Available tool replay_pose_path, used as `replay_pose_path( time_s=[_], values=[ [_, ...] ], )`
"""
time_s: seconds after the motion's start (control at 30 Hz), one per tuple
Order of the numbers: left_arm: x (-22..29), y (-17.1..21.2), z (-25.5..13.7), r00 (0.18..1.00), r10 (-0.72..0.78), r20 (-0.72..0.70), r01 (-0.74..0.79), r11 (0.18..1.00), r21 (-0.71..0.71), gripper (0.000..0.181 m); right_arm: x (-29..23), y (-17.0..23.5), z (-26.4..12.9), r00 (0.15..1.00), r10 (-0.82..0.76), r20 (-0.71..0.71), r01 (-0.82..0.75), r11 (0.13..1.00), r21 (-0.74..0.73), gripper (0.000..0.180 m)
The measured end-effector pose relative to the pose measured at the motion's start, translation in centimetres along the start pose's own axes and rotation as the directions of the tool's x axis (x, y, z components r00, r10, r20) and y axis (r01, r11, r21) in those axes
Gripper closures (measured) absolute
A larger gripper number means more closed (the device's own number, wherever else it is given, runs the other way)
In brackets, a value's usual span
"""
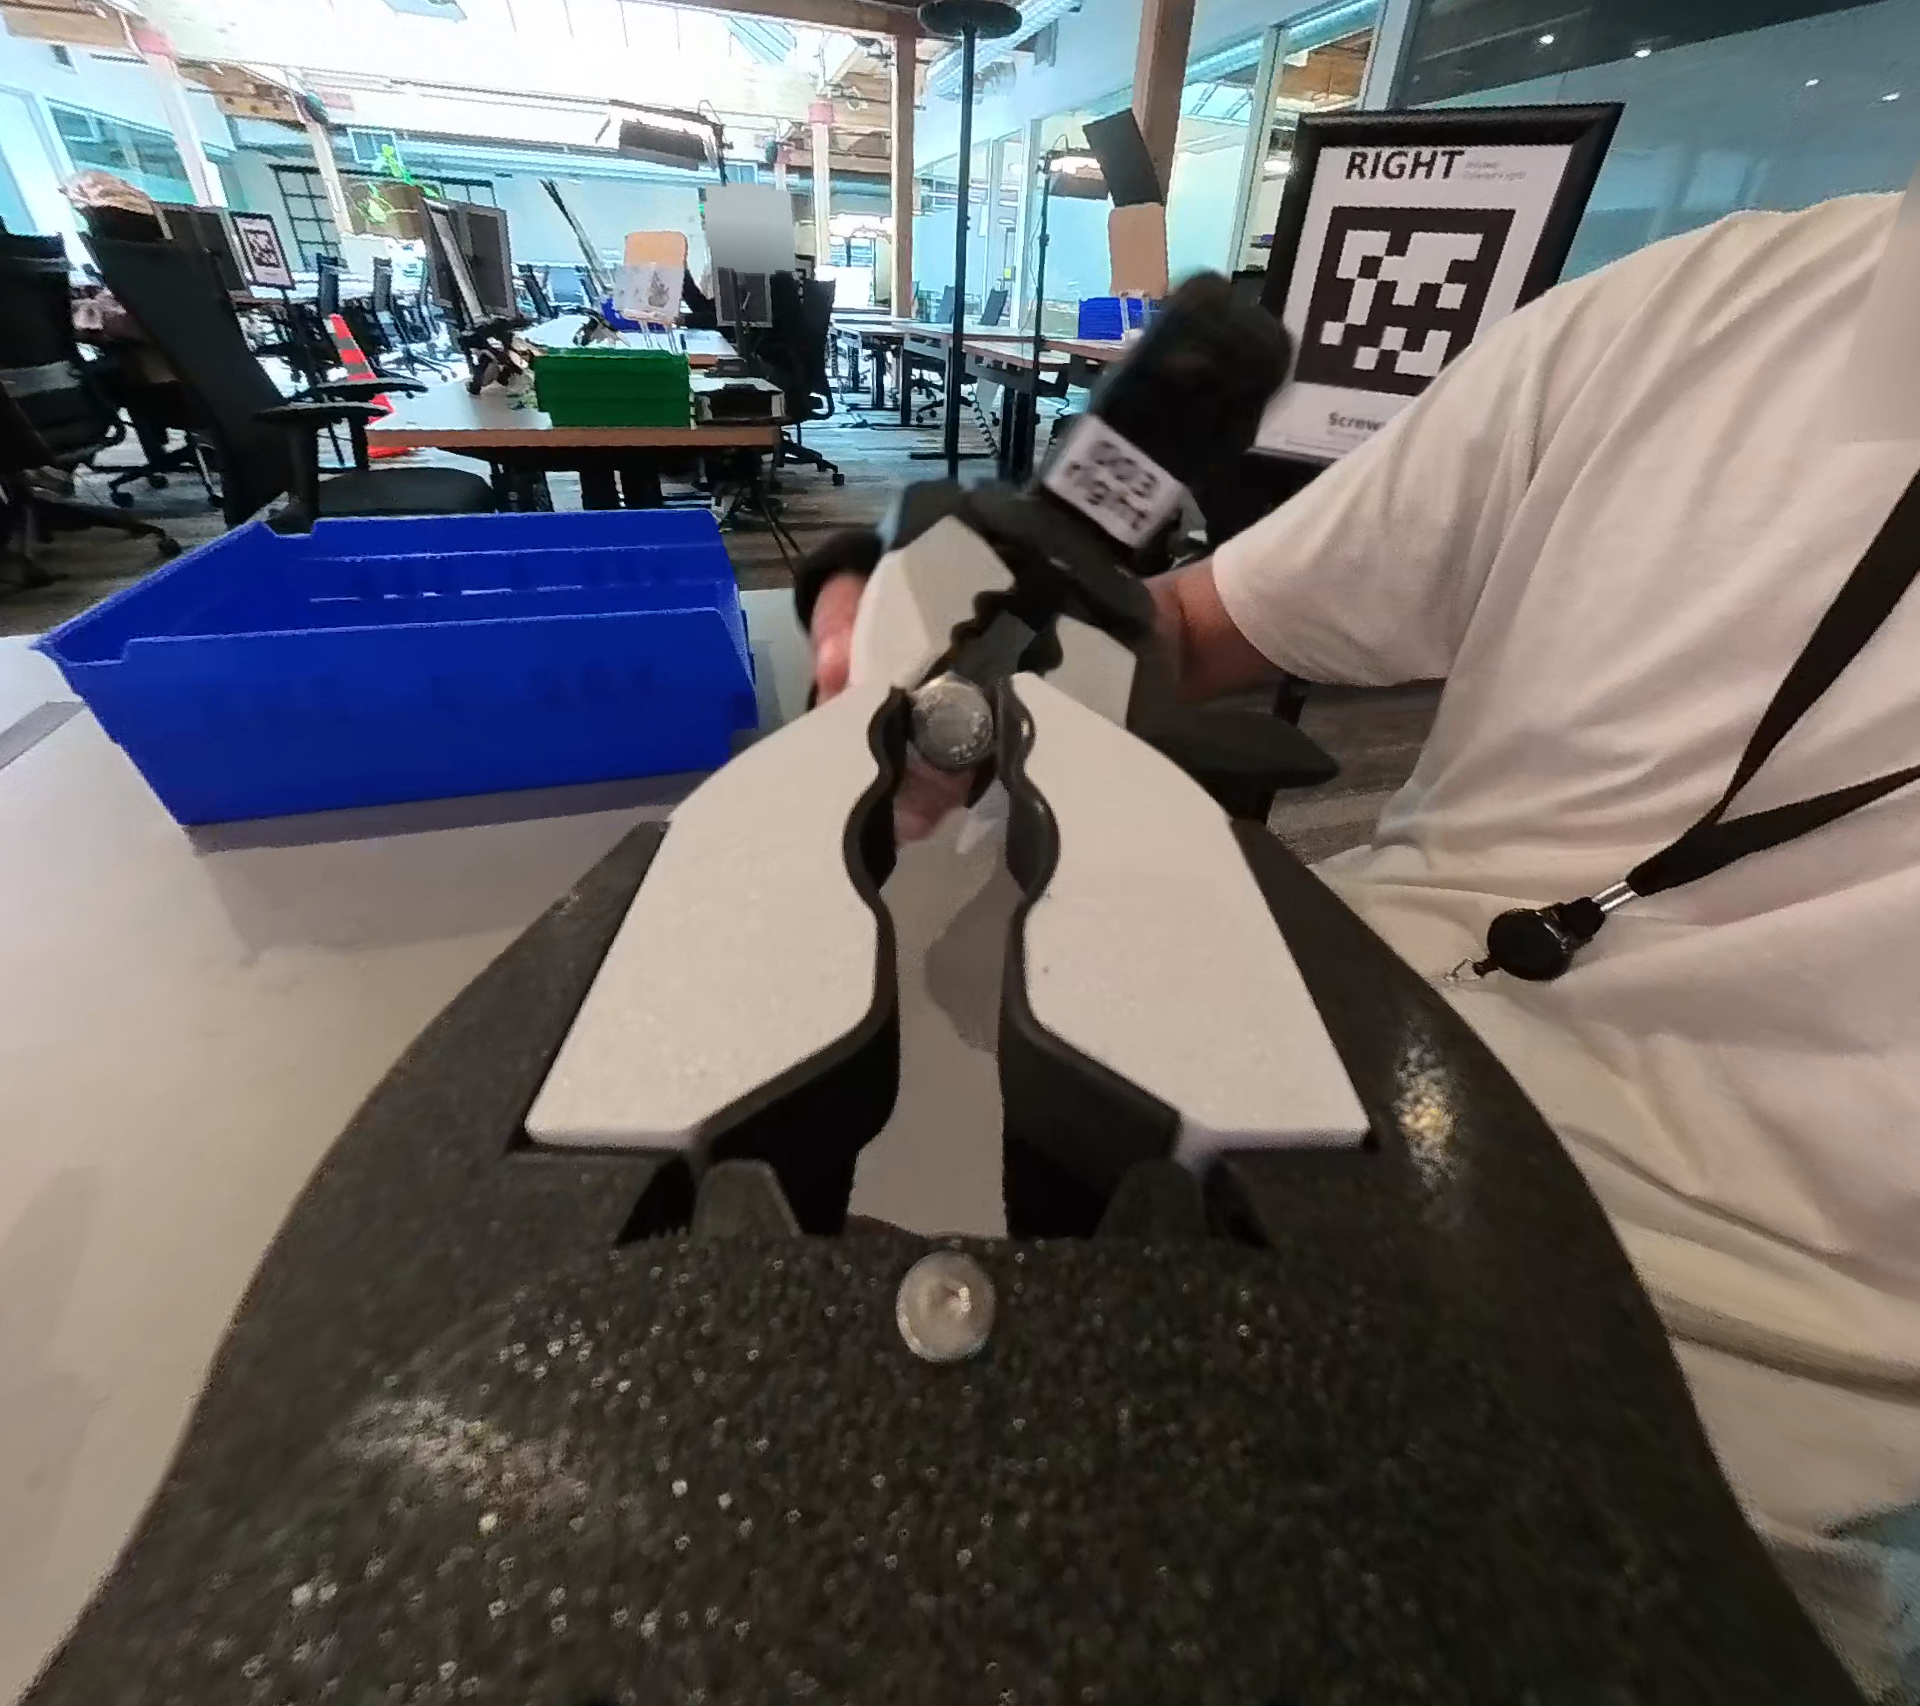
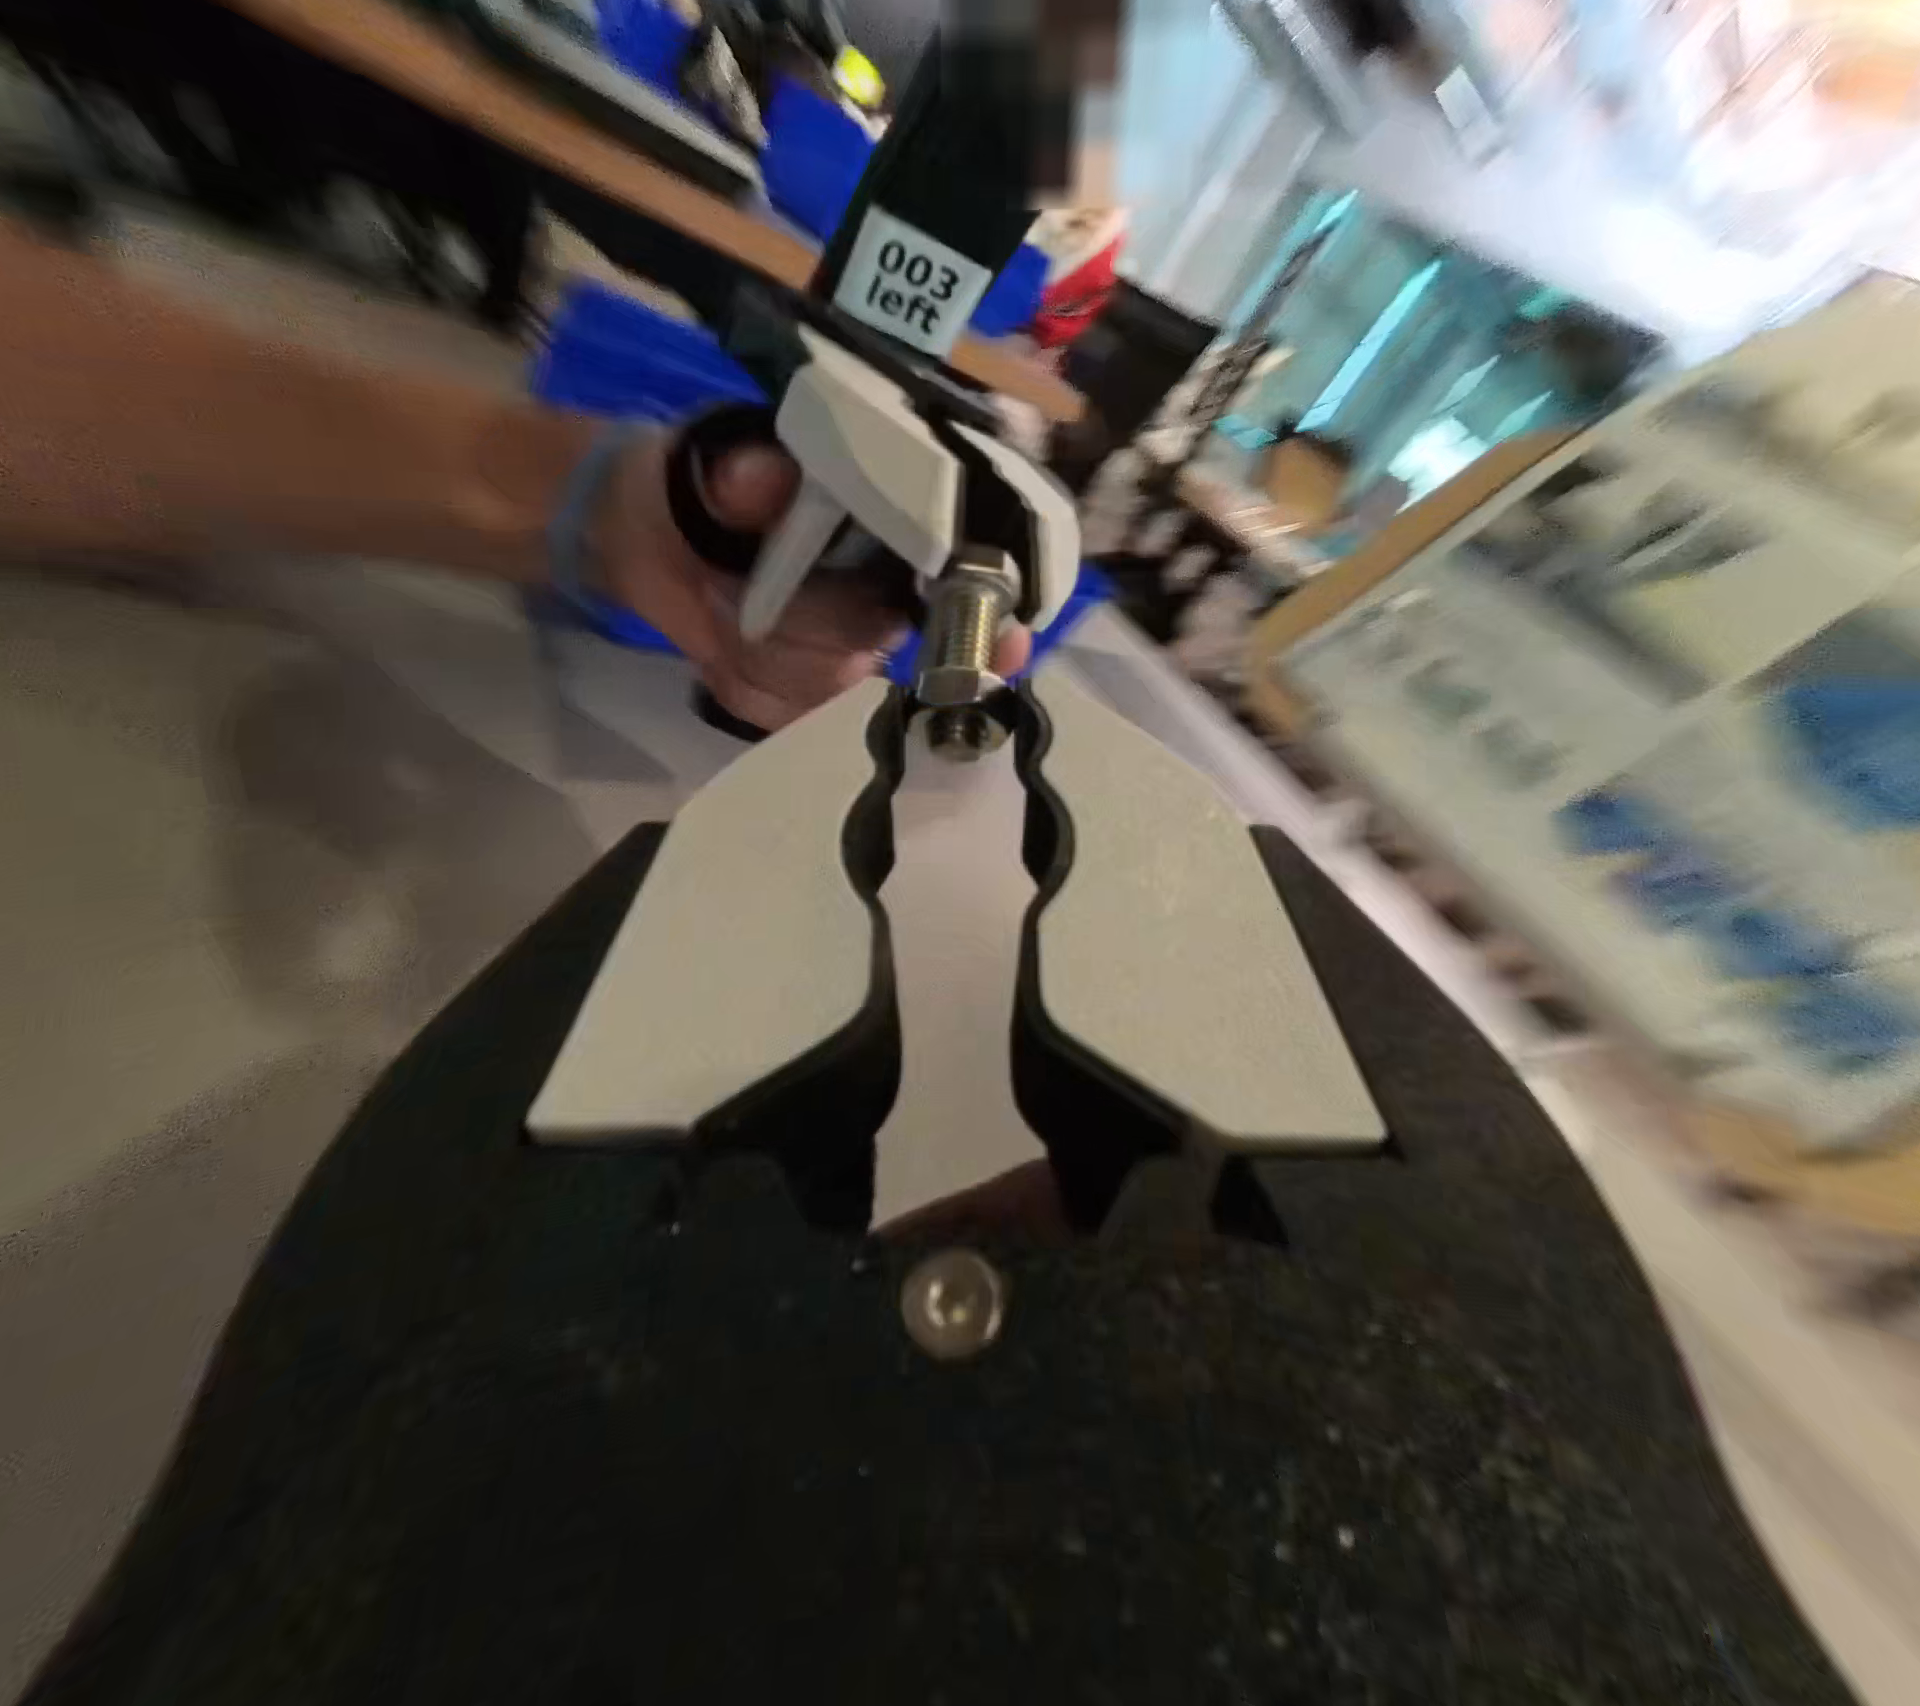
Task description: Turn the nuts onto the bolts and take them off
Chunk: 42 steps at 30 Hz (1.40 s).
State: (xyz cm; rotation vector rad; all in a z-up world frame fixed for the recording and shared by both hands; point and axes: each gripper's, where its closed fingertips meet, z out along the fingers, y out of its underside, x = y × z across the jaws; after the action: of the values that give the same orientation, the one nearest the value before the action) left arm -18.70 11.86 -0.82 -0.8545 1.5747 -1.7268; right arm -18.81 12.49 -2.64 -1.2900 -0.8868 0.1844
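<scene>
- Left wrist view: my left gripper [image 1: 951, 726] has its fingers closed down on the head of the bolt [image 1: 951, 724], a narrow gap left at the tips, the round steel head facing the camera
- The shank runs away from me into my right gripper [image 1: 987, 648], which comes in from the far side at a steep tilt; the nut is hidden behind the head here
- A blue bin [image 1: 416, 659] sits on the pale tabletop [image 1: 156, 981] to the left, well apart from the grip
- Doing it well, as I judge it: left stays a fixed vise, keep the bolt axis straight between the two grippers, no wobble
- Right wrist view: my right fingers [image 2: 1081, 835] pinch the hex nut [image 2: 951, 688] by its flats at the tips, almost closed; the bolt's threaded end pokes through towards the camera
- The nut sits near the free end of the thread, clearly apart from the head held in the left gripper
- Background is heavily smeared, so I judge the right wrist is mid-turn; can't tell whether on or off
- Turn in short arcs around the axis, regrip on the flats and go light on the pull so the thread doesn't cross
- Materials: bright steel, fine thread, six-sided nut, slippery; fingers are matte grey plates with wavy black rubbery edges that cradle round stock
</scene>
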Motion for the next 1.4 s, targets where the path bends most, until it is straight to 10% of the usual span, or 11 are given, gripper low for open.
replay_pose_path(
  time_s=[0.1, 0.2, 0.3, 0.37, 0.5, 0.63, 0.73, 0.8, 0.9, 1.4],
  values=[
    [-0.4, 0.1, -0.1, 1.000, 0.011, 0.028, -0.011, 1.000, -0.007, 0.165, -0.5, 0.3, 0.4, 0.834, 0.512, 0.206, -0.523, 0.852, -0.001, 0.160],
    [-0.8, 0.6, -0.2, 0.999, 0.026, 0.047, -0.024, 0.999, -0.039, 0.165, -1.2, 0.5, 0.7, 0.400, 0.827, 0.394, -0.874, 0.474, -0.109, 0.161],
    [-1.2, 0.7, -0.5, 0.997, 0.037, 0.073, -0.034, 0.998, -0.047, 0.165, 0.0, -0.1, 0.4, -0.140, 0.834, 0.534, -0.970, -0.008, -0.242, 0.161],
    [-1.5, 1.0, -0.5, 0.996, 0.038, 0.080, -0.034, 0.998, -0.053, 0.165, 0.1, 0.0, 0.4, -0.210, 0.807, 0.552, -0.963, -0.071, -0.262, 0.161],
    [-1.2, 1.0, -0.2, 0.998, 0.026, 0.063, -0.023, 0.999, -0.045, 0.165, 0.5, -0.2, -0.5, -0.034, 0.808, 0.589, -0.989, 0.059, -0.137, 0.150],
    [-1.3, 1.0, -0.2, 0.998, 0.014, 0.057, -0.011, 0.999, -0.041, 0.165, -0.4, 0.0, -1.0, 0.381, 0.788, 0.484, -0.898, 0.439, -0.006, 0.131],
    [-1.3, 0.8, -0.3, 0.998, 0.011, 0.058, -0.009, 0.999, -0.032, 0.165, -1.0, 2.3, -0.8, 0.849, 0.486, 0.209, -0.501, 0.865, 0.026, 0.124],
    [-1.2, 0.7, -0.3, 0.998, 0.012, 0.055, -0.010, 0.999, -0.030, 0.165, 0.3, 3.7, -0.9, 0.998, 0.026, -0.052, -0.027, 0.999, -0.022, 0.126],
    [-1.1, 1.1, 0.0, 0.998, 0.020, 0.057, -0.017, 0.999, -0.051, 0.165, 0.5, 4.0, -1.2, 0.893, -0.398, -0.211, 0.378, 0.916, -0.131, 0.135],
    [-1.3, 3.0, 1.7, 0.989, 0.105, 0.105, -0.093, 0.989, -0.114, 0.151, 0.1, 4.0, -1.8, 0.985, -0.122, -0.123, 0.113, 0.991, -0.074, 0.161]
  ],
)
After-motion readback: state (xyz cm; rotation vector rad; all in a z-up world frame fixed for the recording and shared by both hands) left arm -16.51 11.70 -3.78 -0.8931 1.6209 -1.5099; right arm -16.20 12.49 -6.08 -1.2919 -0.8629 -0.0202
